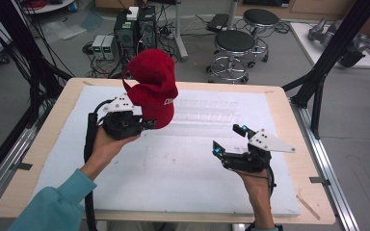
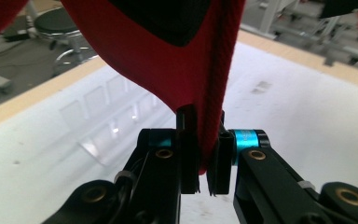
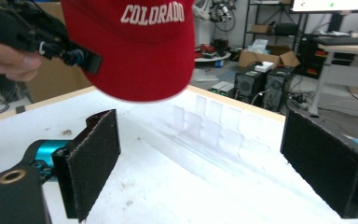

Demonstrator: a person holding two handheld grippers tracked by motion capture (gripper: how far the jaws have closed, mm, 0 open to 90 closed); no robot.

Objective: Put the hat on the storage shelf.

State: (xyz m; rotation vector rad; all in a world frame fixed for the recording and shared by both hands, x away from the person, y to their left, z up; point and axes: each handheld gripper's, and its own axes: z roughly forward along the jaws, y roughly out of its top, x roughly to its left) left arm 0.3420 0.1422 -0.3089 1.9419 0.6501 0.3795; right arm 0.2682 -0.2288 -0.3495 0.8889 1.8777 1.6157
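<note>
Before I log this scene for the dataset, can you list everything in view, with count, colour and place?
baseball cap: 1, red with white COLORADO lettering, held up above the table's left half
clear plastic tray: 1, transparent, on the white sheet toward the far side
white sheet: 1, covers the table top
table: 1, light wood edge
stools: 2, black seats, on the floor beyond the table
computer towers: 2, black, on the floor behind the cap
left hand-held gripper: 1, black, clamped on the cap's edge
right hand-held gripper: 1, black, jaws wide apart, nothing between them, over the table's right half
</note>
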